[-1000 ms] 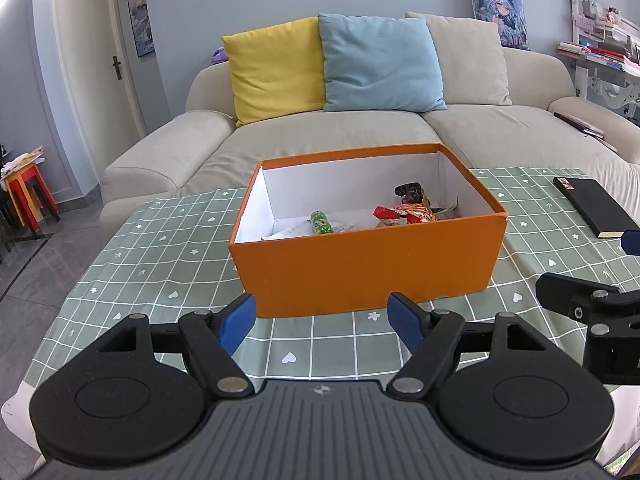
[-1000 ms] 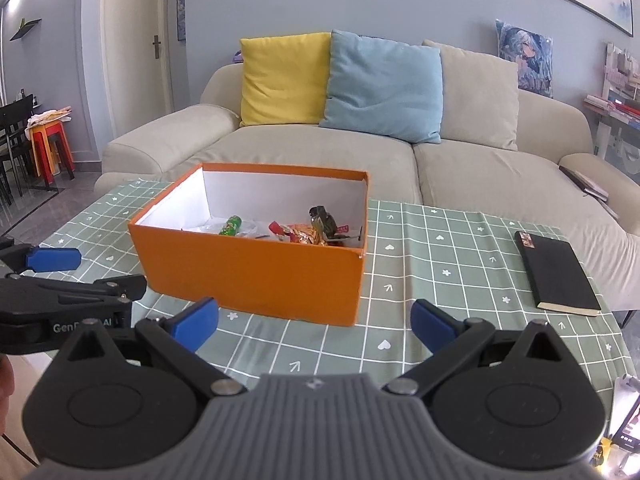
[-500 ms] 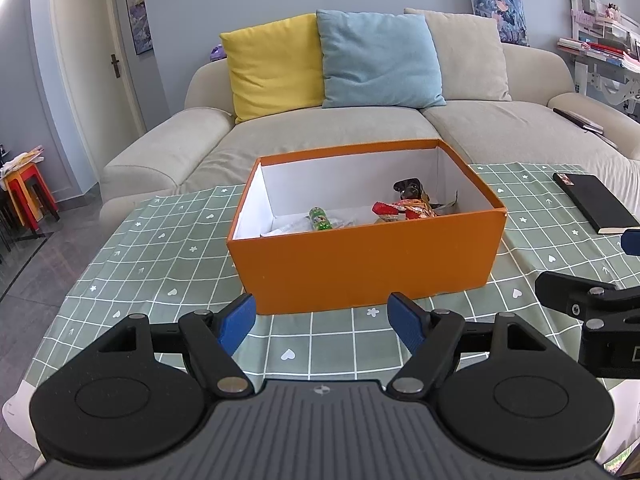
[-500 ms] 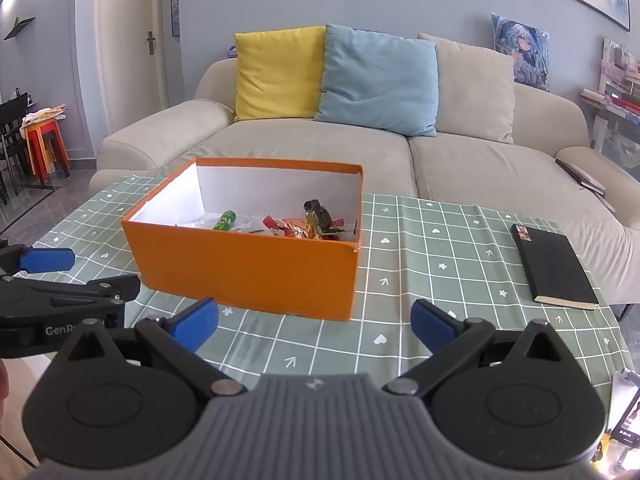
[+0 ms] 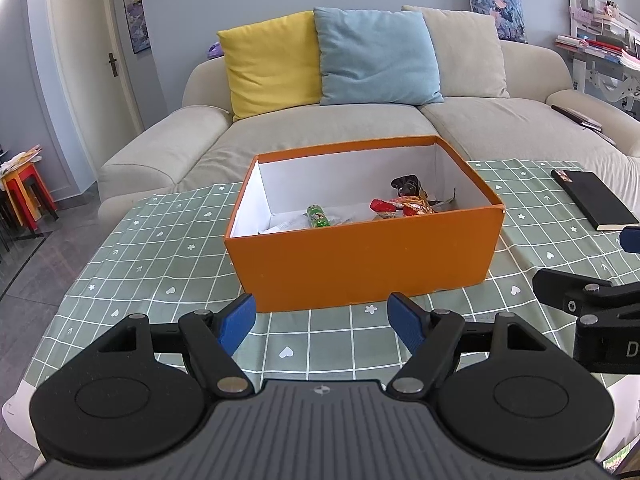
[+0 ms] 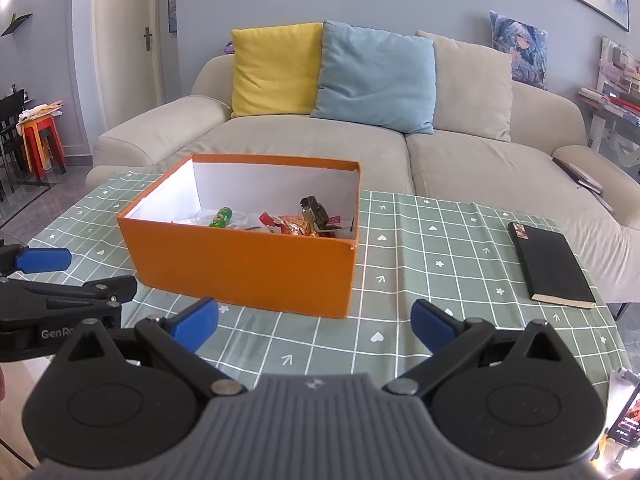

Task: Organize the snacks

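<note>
Both grippers have drawn back slightly from the box since the earlier frames, so it sits a little lower and farther off in each view. I hold the left gripper (image 5: 322, 318) with its blue-padded fingers (image 5: 236, 322) spread apart and nothing between them; the right gripper (image 6: 316, 320) is likewise spread wide and empty. Each hangs above the near edge of the green checked tablecloth (image 5: 160, 248), side by side, facing the box.

Ahead of them stands the open orange cardboard box with white interior (image 5: 360, 256), near the middle of the cloth. Inside it lie the snacks: a small green tube-shaped packet (image 5: 318, 216) toward the left wall, and a heap of red and orange wrappers (image 5: 404, 206) with a dark wrapper (image 6: 316, 210) on top, gathered in the far right corner. I see no loose snack on the cloth. A black notebook (image 6: 550, 266) lies near the right edge, well apart from the box.

I judge the collecting done; the open, withdrawn stance suits a finish.
</note>
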Demonstrator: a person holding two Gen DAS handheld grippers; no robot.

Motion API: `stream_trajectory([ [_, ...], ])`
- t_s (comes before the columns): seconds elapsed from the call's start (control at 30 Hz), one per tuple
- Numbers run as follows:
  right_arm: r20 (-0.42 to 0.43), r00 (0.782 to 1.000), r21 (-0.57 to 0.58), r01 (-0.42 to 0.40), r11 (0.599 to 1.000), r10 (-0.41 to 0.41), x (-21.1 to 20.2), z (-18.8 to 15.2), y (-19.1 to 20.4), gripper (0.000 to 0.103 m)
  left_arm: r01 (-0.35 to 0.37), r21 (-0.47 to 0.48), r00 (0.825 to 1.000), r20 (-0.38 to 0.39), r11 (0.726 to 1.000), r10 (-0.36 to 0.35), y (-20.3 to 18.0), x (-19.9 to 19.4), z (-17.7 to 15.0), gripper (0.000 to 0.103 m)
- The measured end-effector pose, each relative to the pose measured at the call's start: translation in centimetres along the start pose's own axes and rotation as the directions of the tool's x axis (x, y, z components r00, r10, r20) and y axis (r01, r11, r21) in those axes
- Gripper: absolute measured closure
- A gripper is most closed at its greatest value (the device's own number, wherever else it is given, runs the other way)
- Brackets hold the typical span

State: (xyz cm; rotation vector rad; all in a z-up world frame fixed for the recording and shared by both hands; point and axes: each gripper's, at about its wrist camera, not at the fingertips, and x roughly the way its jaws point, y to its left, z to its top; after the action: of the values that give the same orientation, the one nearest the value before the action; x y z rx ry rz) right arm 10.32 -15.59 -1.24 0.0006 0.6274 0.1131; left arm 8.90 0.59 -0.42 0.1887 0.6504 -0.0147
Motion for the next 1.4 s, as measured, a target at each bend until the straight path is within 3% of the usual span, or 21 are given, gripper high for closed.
stream_trajectory([
  [1.4, -0.02, 1.0, 0.012, 0.022, 1.0, -0.022, -0.01, -0.28, -0.35, 0.004, 0.01, 0.014, 1.0, -0.01, 1.0, -0.01, -0.08, 0.06, -0.27, 0.015],
])
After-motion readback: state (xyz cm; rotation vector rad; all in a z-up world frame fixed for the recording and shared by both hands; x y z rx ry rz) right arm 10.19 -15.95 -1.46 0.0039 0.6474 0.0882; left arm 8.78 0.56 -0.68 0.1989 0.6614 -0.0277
